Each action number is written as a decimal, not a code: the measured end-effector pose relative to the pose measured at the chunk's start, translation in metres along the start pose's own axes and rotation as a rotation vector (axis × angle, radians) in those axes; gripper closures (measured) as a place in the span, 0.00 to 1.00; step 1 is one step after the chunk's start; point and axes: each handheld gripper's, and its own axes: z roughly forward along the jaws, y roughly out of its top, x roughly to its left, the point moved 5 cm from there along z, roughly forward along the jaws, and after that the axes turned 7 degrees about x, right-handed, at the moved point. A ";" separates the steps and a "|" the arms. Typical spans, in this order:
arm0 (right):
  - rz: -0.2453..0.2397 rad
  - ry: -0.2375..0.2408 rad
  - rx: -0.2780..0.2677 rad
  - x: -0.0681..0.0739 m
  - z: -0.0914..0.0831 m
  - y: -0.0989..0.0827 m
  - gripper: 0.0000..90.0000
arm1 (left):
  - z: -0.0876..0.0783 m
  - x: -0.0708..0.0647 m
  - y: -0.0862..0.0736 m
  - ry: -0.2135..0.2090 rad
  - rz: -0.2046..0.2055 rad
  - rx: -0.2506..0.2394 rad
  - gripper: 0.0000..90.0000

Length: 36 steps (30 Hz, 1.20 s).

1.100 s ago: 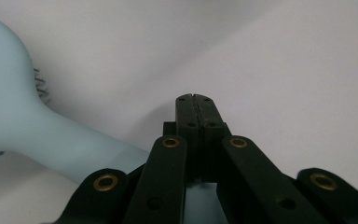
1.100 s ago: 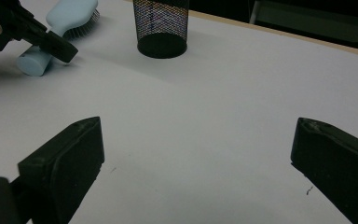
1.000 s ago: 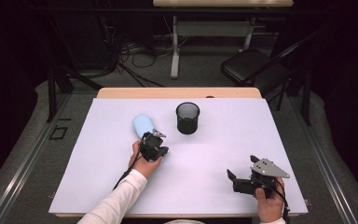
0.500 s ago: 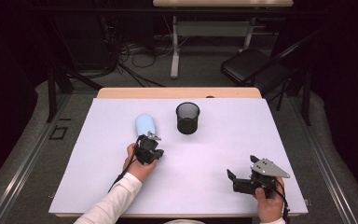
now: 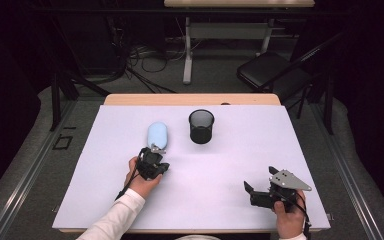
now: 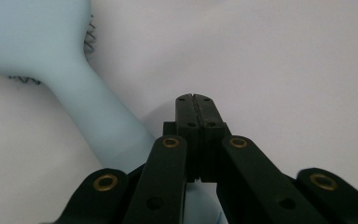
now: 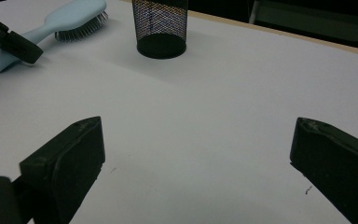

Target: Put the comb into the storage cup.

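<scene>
A light blue hairbrush (image 5: 157, 134) lies bristles-down on the white table sheet (image 5: 240, 150), left of a black mesh cup (image 5: 201, 126) that stands upright. My left gripper (image 5: 154, 151) is at the brush's handle end, jaws shut flat together. In the left gripper view the tips (image 6: 196, 98) are above the sheet, with the brush handle (image 6: 102, 116) passing below and to their left; nothing is between them. The right gripper view shows the hairbrush (image 7: 70, 16), the mesh cup (image 7: 161, 25) and the left gripper (image 7: 14, 42) over the handle. My right gripper (image 5: 260, 179) is near the front right, open and holding nothing.
The sheet covers a wooden table whose far edge (image 5: 190, 99) shows bare. Beyond it are a black chair (image 5: 275, 70), a table leg and floor cables. The sheet's front edge runs just behind both hands.
My left gripper has drawn back a little toward the person and leftward along the brush handle. The brush, the cup and the right gripper have stayed put.
</scene>
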 end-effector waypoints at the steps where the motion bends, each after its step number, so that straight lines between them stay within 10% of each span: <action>1: 0.000 0.000 0.000 0.000 0.000 0.000 0.03 | -0.001 0.001 -0.001 0.003 0.000 0.001 1.00; 36: -0.004 -0.001 -0.012 -0.001 -0.002 0.000 0.04 | -0.018 0.035 -0.027 0.037 -0.080 -0.005 1.00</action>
